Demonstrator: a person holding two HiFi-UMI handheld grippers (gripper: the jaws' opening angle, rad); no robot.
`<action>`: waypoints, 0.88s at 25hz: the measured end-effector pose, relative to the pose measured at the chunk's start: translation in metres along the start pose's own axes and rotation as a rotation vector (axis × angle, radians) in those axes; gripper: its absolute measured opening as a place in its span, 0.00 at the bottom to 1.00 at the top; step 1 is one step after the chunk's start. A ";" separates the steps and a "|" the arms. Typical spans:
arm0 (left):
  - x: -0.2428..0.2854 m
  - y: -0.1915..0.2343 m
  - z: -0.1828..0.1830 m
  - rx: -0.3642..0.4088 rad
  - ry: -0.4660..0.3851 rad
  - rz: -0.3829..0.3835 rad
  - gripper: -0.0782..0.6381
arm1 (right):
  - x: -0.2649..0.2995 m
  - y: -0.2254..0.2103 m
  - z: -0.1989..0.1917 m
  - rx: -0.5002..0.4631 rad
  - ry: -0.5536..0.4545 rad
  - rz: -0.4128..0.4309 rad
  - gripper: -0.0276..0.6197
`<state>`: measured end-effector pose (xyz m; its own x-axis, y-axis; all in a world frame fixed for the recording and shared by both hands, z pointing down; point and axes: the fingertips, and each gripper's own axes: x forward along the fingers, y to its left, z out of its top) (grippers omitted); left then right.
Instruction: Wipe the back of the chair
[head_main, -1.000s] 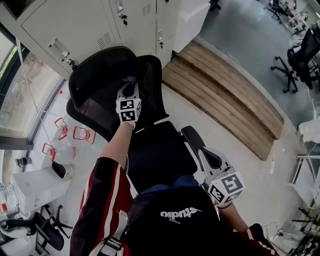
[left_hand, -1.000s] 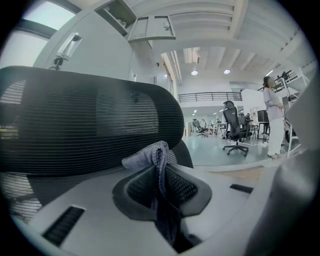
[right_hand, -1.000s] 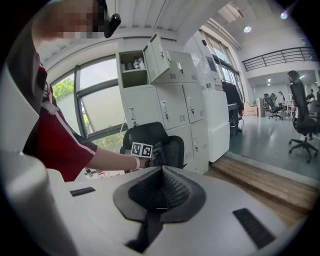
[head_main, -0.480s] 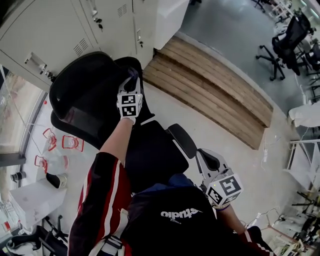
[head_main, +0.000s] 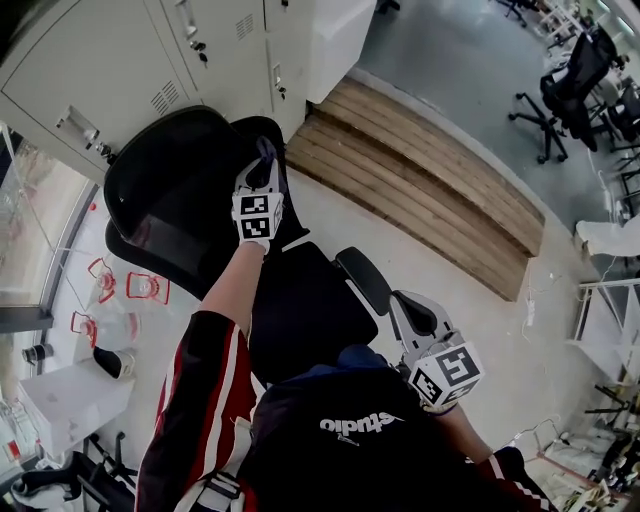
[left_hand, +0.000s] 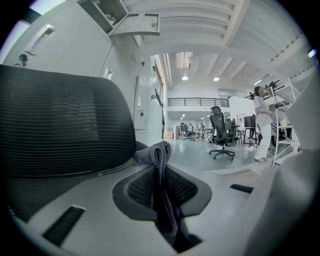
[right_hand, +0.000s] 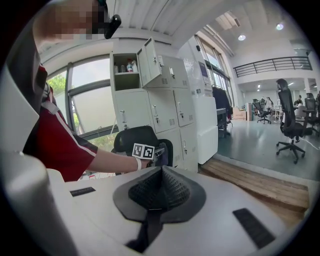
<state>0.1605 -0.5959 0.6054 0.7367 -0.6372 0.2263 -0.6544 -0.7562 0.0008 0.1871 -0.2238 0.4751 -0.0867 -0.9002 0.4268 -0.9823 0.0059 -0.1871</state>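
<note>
The black mesh chair back (head_main: 165, 195) stands under me, in front of the seat (head_main: 300, 310). My left gripper (head_main: 264, 168) is shut on a grey-purple cloth (head_main: 266, 150) and holds it against the back's right upper edge. In the left gripper view the cloth (left_hand: 161, 165) hangs pinched between the jaws, with the mesh back (left_hand: 60, 125) close on the left. My right gripper (head_main: 418, 318) hangs low by the right armrest (head_main: 360, 280); its jaws (right_hand: 161, 186) are shut with nothing in them. The right gripper view shows the chair (right_hand: 131, 139) and the left gripper's marker cube (right_hand: 144, 151).
Grey lockers (head_main: 150, 50) stand right behind the chair. A wooden platform (head_main: 430, 190) runs to the right. Other office chairs (head_main: 580, 80) are far right. A white box (head_main: 60, 400) and red-marked items (head_main: 130, 285) lie at left. A person in white (left_hand: 262, 125) stands far off.
My left gripper has slid the cloth a little along the chair back toward its right edge. The right gripper has kept its place by the armrest.
</note>
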 end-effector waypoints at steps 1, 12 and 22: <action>-0.010 0.006 -0.001 0.001 0.001 0.011 0.19 | 0.002 0.004 0.002 -0.007 -0.007 0.014 0.06; -0.167 0.106 -0.040 0.025 0.072 0.214 0.19 | 0.045 0.062 0.023 -0.024 -0.072 0.149 0.06; -0.316 0.201 -0.101 -0.077 0.123 0.465 0.19 | 0.073 0.135 0.018 -0.089 -0.074 0.237 0.06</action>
<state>-0.2208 -0.5318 0.6325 0.3406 -0.8791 0.3334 -0.9235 -0.3794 -0.0569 0.0514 -0.2963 0.4651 -0.3071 -0.8986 0.3133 -0.9470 0.2557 -0.1946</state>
